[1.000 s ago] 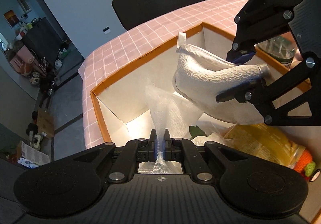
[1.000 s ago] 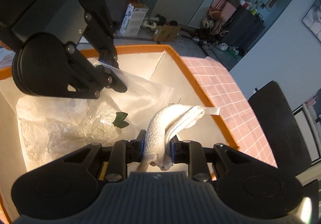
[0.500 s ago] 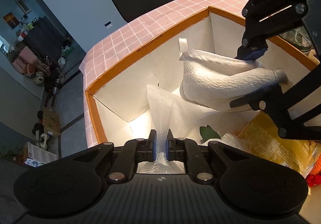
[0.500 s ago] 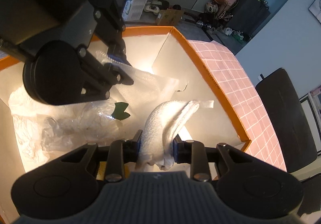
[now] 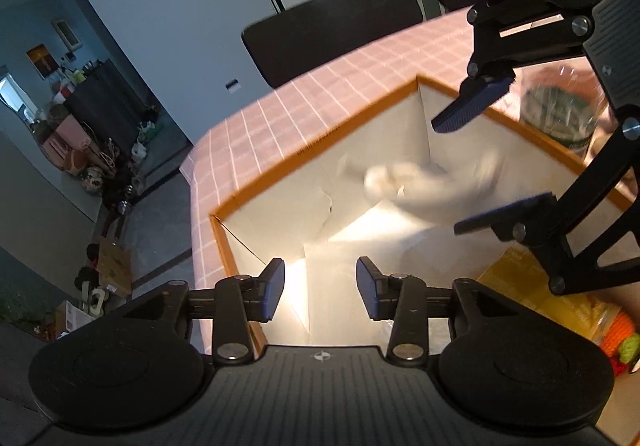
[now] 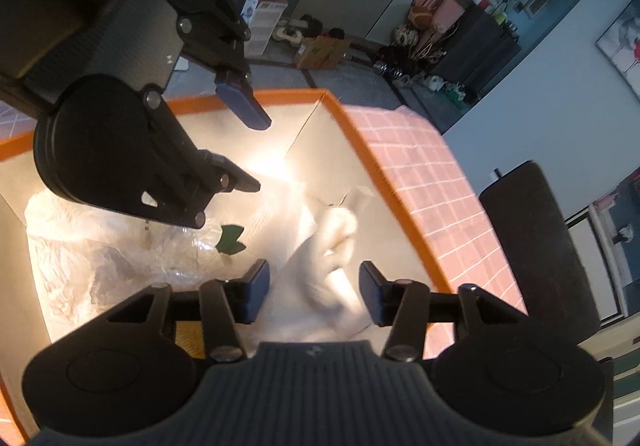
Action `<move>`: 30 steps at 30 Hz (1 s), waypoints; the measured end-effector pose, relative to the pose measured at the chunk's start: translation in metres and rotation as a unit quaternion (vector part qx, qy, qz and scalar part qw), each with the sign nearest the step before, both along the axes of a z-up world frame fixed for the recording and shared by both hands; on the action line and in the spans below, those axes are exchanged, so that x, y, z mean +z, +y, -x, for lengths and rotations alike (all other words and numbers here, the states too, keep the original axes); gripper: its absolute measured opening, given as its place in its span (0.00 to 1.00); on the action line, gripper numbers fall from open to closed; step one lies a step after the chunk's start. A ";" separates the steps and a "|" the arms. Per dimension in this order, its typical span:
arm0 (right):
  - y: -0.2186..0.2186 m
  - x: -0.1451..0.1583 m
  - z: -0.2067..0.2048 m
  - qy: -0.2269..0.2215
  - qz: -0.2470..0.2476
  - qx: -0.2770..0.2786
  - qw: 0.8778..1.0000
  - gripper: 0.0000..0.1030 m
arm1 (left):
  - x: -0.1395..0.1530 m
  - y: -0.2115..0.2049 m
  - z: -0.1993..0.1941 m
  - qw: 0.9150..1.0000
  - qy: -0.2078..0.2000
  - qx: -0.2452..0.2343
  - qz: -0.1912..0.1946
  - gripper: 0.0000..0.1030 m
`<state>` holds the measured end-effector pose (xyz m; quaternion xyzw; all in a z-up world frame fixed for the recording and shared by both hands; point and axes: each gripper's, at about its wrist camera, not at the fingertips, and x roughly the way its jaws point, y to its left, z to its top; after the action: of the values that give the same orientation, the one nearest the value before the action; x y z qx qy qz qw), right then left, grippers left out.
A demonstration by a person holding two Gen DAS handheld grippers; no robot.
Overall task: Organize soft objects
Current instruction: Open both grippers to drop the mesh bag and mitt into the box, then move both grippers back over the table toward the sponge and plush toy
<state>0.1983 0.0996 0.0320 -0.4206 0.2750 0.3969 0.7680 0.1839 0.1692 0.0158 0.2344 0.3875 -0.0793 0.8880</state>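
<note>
Both of my tongs hang over the orange-rimmed cardboard box (image 5: 280, 170) with white inner walls, which sits on the pink checked tablecloth (image 5: 320, 102). My left gripper (image 5: 320, 288) stands wide, its blue pads apart with nothing between them; below the gap, inside the box, lies the translucent bubble-wrap sheet (image 5: 340, 286), close to the box's near corner. My right gripper (image 6: 312, 286) is wide as well and grips nothing — the white fluffy terry cloth (image 6: 328, 246) shows blurred beneath its spread pads, inside the box, close to the wall by the tablecloth; whether it touches the floor of the box I cannot tell. From the left camera the same cloth (image 5: 432, 186) is a pale smear near the box's far corner, between the right gripper's two blue pads (image 5: 472, 102) but touching neither. Also in the box, away from that corner: crumpled clear plastic film (image 6: 120, 258), a dark green leaf-shaped piece (image 6: 230, 240) and a flat yellow packet (image 5: 532, 286).
</note>
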 end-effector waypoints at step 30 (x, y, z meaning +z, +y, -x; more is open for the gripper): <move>-0.130 0.018 0.077 0.151 -0.212 -0.135 0.956 0.59 | 0.014 -0.001 0.107 0.978 -0.014 0.046 0.204 0.47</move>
<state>0.1212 -0.0300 0.0498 -0.1427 0.3516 0.3979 0.8353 0.0769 0.1684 0.0296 0.0311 0.3612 -0.1125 0.9251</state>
